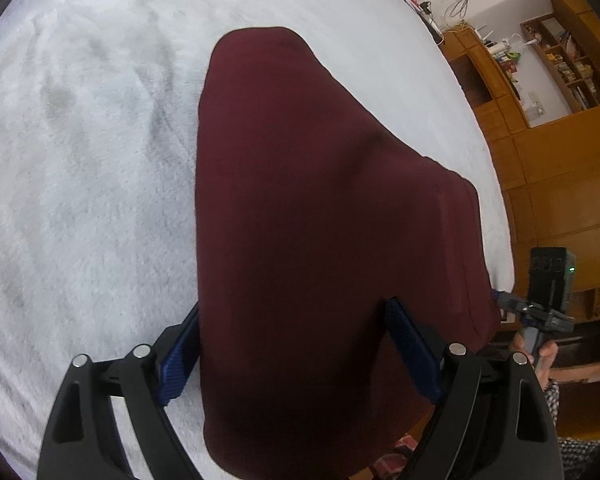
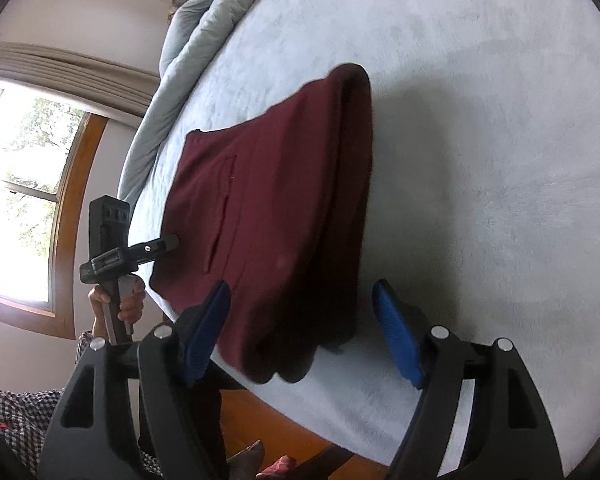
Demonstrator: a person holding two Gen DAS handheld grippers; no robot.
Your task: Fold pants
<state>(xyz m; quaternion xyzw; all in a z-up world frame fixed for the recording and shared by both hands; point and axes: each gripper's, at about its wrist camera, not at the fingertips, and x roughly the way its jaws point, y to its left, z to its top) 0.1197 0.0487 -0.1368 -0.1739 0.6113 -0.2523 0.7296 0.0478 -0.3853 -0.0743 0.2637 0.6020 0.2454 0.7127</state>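
Maroon pants [image 2: 276,200] folded on bed [image 2: 480,160], long axis running away from edge, left tool [image 1: 300,344] and right tool [image 2: 300,328] both spread apart

Both views are lit by soft daylight. In the right wrist view the light is seen to come from a window [image 2: 24,184], which is overexposed to almost pure white. A soft shadow is cast on the white bed cover [image 2: 480,160] just beside the dark red pants [image 2: 284,208]. In the left wrist view the pants [image 1: 320,220] are rendered very dark, and little fabric detail can be made out. Strong fisheye bending is seen at the edges, with black corners. The left view is slightly blurred, mostly towards the edges of the cover [image 1: 80,160].
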